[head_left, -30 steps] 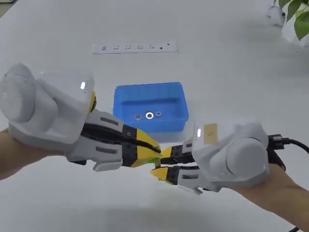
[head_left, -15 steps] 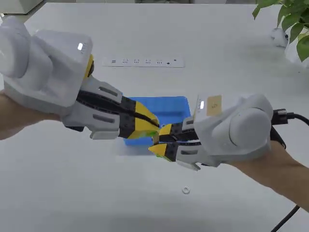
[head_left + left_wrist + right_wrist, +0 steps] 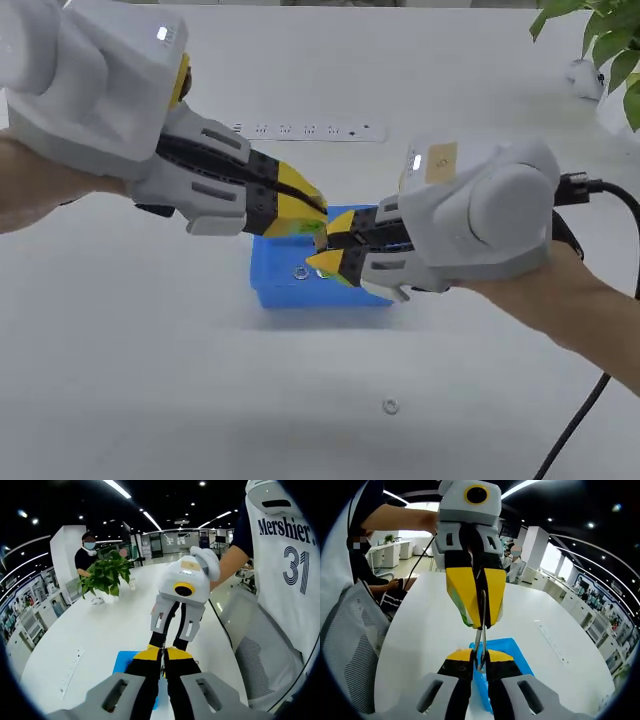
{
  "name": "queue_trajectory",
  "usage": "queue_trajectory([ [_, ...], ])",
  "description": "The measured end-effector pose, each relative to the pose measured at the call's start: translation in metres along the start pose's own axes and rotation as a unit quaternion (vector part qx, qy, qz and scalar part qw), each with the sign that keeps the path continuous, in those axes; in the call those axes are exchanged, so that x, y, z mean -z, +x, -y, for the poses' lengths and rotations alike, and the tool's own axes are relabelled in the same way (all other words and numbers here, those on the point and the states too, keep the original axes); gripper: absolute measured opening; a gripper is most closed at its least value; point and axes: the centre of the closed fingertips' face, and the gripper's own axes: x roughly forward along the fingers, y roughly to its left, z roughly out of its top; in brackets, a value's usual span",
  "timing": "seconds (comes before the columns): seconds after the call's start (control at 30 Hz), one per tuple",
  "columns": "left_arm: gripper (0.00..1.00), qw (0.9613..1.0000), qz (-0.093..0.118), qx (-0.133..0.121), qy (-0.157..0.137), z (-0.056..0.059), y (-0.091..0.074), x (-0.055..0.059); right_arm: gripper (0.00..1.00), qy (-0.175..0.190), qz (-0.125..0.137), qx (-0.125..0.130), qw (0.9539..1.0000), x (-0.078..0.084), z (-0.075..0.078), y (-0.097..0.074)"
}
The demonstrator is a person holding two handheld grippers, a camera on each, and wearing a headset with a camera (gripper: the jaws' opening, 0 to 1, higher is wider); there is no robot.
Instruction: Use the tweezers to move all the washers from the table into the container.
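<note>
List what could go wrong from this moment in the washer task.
1. The left gripper and the right gripper both clamp the thin tweezers above the container. A mistimed release could drop them.
2. One washer lies flat on the table, so the tweezers may slip off it.

Container point(image 3: 322, 294) set centrally, tweezers point(image 3: 480, 652) held above it.
One washer point(image 3: 390, 406) is placed before it, a power strip point(image 3: 310, 129) behind.
</note>
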Motion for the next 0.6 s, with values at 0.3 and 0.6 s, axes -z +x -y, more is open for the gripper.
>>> queue_trajectory([
  [0.3,0.06,0.9997,-0.021,0.001,0.007,-0.024,0.011,0.015,0.10,0.005,-0.012,0.007,0.9999,0.016,0.021,0.012],
  [0.6,0.06,0.9995,-0.032,0.008,-0.002,-0.035,0.025,0.036,0.10,0.013,-0.026,-0.002,0.9996,0.037,0.029,0.028],
])
